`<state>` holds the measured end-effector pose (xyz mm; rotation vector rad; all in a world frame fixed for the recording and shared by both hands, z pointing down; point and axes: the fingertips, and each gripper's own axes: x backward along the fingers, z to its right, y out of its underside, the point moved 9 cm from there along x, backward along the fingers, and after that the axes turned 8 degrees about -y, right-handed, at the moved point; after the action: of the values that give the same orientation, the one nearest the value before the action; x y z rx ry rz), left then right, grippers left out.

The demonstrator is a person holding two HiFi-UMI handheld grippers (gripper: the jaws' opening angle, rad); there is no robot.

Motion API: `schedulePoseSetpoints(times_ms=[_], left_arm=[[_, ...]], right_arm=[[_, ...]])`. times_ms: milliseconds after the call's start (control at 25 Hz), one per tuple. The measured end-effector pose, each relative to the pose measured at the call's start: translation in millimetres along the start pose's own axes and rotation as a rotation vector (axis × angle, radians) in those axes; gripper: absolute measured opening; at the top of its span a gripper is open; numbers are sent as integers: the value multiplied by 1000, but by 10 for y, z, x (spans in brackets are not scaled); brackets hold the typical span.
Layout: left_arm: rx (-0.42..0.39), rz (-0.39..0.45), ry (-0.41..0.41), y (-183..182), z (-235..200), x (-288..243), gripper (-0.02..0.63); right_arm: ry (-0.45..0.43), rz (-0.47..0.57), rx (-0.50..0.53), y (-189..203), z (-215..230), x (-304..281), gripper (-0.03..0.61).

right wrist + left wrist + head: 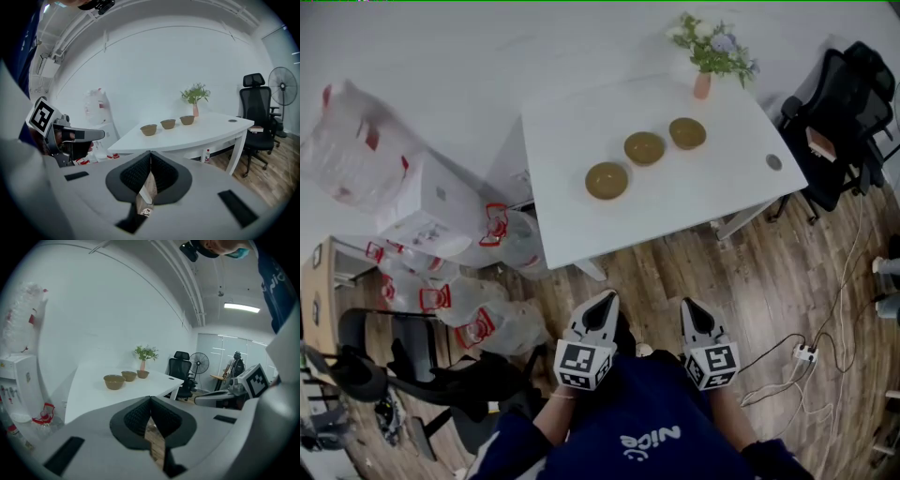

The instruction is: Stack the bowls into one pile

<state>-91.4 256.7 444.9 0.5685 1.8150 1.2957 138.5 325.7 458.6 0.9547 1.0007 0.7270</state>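
Three brown bowls stand in a slanted row on the white table: the left bowl, the middle bowl and the right bowl. None is stacked. Both grippers hang close to the person's body, well short of the table and above the wood floor. My left gripper is shut with nothing in it, its tips meeting. My right gripper is also shut and empty. The bowls show far off in the left gripper view and the right gripper view.
A pink vase with a green plant stands at the table's far edge. A small grey disc lies near the right corner. Black office chairs stand to the right, boxes and plastic bags to the left. A power strip and cables lie on the floor.
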Motion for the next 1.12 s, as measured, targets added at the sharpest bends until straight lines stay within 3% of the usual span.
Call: schedulePoseSetpoints(times_ms=[680, 1120], left_arm=[[-68, 22, 162, -759, -952, -1101, 18], [-87, -6, 259, -857, -1418, -1473, 18]], right_arm=[[80, 3, -53, -577, 95, -1173, 23], [161, 33, -122, -643, -90, -1621, 23]])
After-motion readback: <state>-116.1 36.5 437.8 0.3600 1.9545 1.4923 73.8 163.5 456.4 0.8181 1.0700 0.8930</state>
